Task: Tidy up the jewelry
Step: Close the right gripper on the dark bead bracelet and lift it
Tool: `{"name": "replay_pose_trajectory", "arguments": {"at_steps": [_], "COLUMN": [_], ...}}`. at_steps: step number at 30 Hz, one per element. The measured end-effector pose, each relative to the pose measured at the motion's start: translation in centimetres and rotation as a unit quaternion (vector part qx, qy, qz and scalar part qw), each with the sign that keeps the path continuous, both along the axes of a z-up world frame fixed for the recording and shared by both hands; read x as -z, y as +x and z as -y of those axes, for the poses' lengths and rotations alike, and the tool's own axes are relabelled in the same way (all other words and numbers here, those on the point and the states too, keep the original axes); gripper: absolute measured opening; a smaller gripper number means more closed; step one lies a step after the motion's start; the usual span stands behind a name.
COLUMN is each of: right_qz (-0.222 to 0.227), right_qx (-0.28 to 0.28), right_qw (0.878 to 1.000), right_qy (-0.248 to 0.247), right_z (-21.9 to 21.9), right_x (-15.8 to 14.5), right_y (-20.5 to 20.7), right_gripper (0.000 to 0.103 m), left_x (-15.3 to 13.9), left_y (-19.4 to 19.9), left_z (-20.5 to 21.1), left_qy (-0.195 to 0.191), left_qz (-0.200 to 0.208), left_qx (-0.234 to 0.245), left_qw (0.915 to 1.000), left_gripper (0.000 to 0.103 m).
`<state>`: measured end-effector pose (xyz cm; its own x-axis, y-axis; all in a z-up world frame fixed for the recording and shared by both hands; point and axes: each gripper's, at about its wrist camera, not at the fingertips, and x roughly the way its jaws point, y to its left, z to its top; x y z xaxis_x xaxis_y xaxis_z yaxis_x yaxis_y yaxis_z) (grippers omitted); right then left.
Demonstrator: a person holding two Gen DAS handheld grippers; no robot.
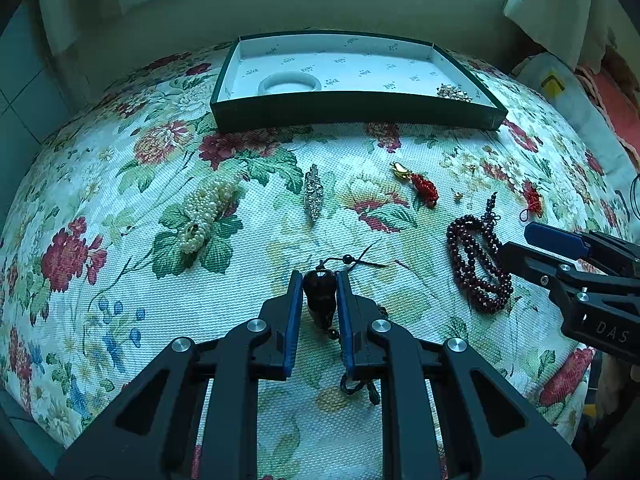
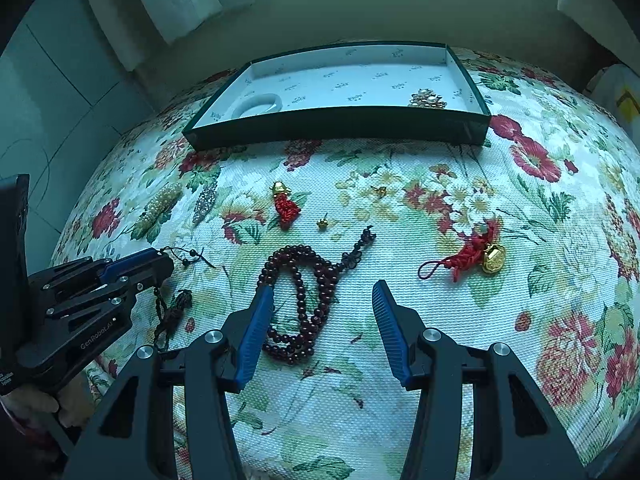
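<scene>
floral tablecloth (image 1: pixel 248 320), dark green tray (image 1: pixel 352 114), maroon beads (image 2: pixel 304 304)

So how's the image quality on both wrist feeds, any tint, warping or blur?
Left wrist: teal cast, strong fisheye bowing the green box, dark vignetted corners; dark pendant between the left gripper fingers is sharp. Right wrist: same tint and bulge; bead strand is crisp, right gripper is open.
</scene>
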<state>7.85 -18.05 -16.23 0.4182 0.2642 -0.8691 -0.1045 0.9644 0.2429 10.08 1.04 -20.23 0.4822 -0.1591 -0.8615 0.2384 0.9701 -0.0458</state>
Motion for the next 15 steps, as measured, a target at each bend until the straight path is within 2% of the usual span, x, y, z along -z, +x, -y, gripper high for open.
{"name": "replay_pose_trajectory", "arguments": {"at_steps": [7, 10, 15], "right_qz": [-0.008, -0.01, -0.01], "right_qx": [-0.018, -0.021, -0.031], "right_qw": [1.0, 1.0, 0.999], "right_qy": [-0.004, -0.01, -0.021], "right_z": [-1.7, -2.2, -3.1], "right_x": [0.6, 0.8, 1.3], "right_y": [0.4, 0.6, 0.9], "right_gripper": [0.052, 0.059, 0.059], "left_x": [-0.3, -0.2, -0.1], "left_y": [-0.2, -0.1, 0.0], "left_z": [-0.9, -1.4, -2.0], "left_qy": [0.003, 0.004, 0.004], "left_qz": [0.002, 0.003, 0.002], "left_qx": [-0.009, -0.015, -0.023], "left_qw": [1.0, 0.9999, 0.9997], "left_gripper": [0.017, 0.017, 0.017]}}
